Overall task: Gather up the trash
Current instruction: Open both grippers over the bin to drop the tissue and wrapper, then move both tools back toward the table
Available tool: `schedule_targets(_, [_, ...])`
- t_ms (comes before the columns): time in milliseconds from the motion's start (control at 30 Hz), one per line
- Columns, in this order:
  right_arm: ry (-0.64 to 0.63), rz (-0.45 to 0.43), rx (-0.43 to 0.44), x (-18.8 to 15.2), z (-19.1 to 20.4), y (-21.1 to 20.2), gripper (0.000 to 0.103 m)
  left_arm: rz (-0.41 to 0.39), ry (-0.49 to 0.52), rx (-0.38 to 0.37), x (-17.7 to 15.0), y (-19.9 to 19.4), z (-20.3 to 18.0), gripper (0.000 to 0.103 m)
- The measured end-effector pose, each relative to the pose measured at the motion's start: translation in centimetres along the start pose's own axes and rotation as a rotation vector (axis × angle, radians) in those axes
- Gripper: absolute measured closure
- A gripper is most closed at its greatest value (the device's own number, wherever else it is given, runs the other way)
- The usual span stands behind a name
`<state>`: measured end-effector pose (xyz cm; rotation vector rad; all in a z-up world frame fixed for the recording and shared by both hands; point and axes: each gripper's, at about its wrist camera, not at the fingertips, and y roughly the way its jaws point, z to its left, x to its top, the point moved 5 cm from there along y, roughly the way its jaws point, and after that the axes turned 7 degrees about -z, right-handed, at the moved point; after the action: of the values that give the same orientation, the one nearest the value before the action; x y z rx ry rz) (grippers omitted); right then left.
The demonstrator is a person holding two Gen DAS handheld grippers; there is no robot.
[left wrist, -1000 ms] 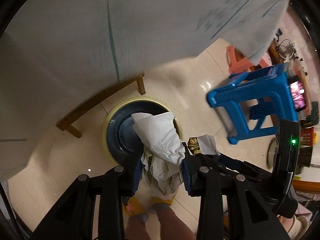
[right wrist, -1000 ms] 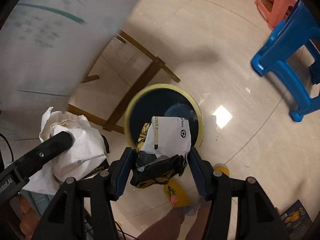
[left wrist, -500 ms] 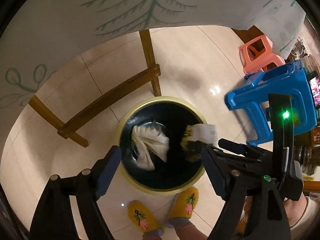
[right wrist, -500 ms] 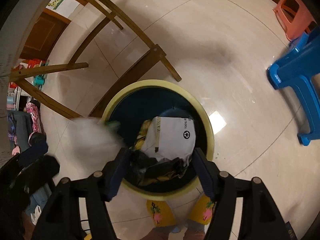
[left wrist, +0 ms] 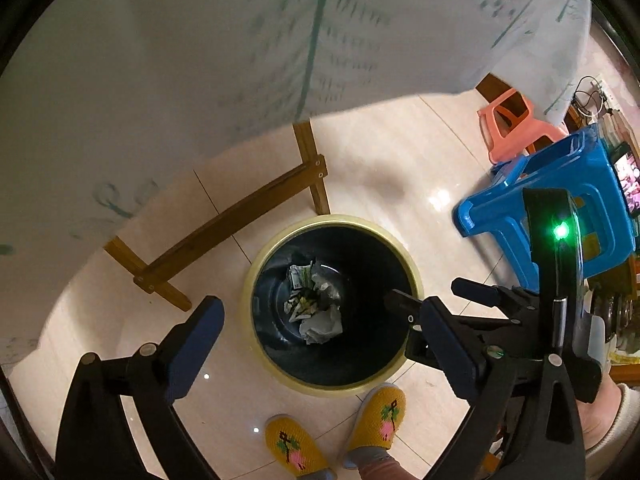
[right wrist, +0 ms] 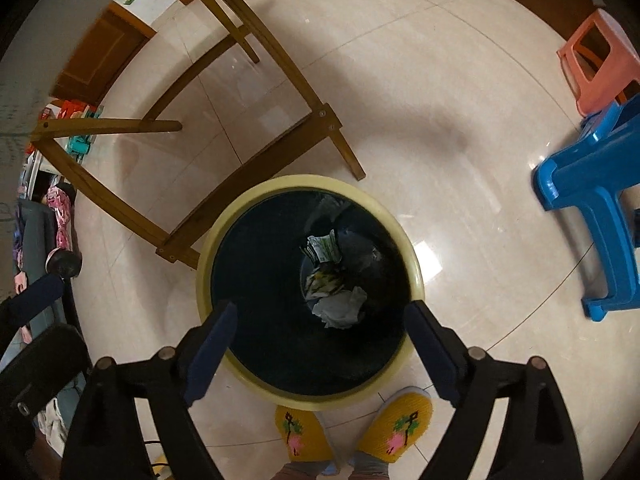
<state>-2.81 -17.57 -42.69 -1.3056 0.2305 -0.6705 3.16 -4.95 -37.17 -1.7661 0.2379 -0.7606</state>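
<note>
Left gripper (left wrist: 324,344): black two-finger claw with blue pads, jaws opening, spread wide with nothing between them; it points steeply down over the bin mouth, the fitting place for letting go so the load falls inside.
Right gripper (right wrist: 320,344): same build, jaws opening, wide apart and bare; it hangs over the near rim of the bin. From the left wrist view it (left wrist: 404,312) shows as a black arm reaching in at the right rim.
Feet: yellow knitted slippers with flower motifs (right wrist: 304,432), toes just beside the bin's near rim; the person stands close, likely to drop straight down.
Bin: round dark-walled waste bin with a pale yellow rim (right wrist: 212,248), upright on the glossy cream tile floor (right wrist: 440,120).
Trash: crumpled white paper and a torn yellow-and-black printed wrapper (right wrist: 332,284), lying loose at the bottom of the bin, slightly toward the right wall; creased, light, touched by neither claw.
Beyond: wooden table legs with a cross-brace (right wrist: 256,160) just behind the far rim; blue plastic stool (right wrist: 600,208) and pink plastic stool (right wrist: 600,60) well apart at right.
</note>
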Motion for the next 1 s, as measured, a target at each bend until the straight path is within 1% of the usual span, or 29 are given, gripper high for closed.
schedule_targets(100, [-0.029,-0.011,-0.002,0.0,0.4,-1.8,0.016,-0.007,0.006,0.007,-0.3,-1.8,-0.4,0.006])
schedule_targets(200, [-0.076,-0.007,-0.014,-0.1,1.0,-4.0,0.016,0.002,-0.016,0.005,-0.5,-3.6,-0.6,0.006])
schedule_targets(300, [-0.123,-0.014,-0.023,-0.2,1.6,-7.0,0.016,0.015,-0.065,-0.003,-0.7,-6.4,-0.5,0.006])
schedule_targets(367, [-0.128,-0.015,-0.015,-0.2,1.8,-8.7,0.016,0.011,-0.091,-0.004,-0.7,-8.3,-0.4,0.006])
schedule_targets(533, [-0.142,-0.038,0.027,0.2,3.2,-14.7,0.016,-0.012,-0.123,0.003,-0.5,-14.4,-0.4,0.006])
schedule_targets(800, [-0.189,-0.09,0.099,1.8,6.5,-24.9,0.016,-0.078,-0.142,0.036,2.2,-25.2,-1.4,0.006])
schedule_targets(933, [-0.238,-0.153,0.13,3.6,8.1,-30.7,0.016,-0.144,-0.163,0.052,4.3,-30.8,-1.6,0.006])
schedule_targets(1000, [-0.26,-0.186,0.147,4.4,8.8,-33.1,0.016,-0.17,-0.178,0.08,5.2,-33.0,-1.4,0.006])
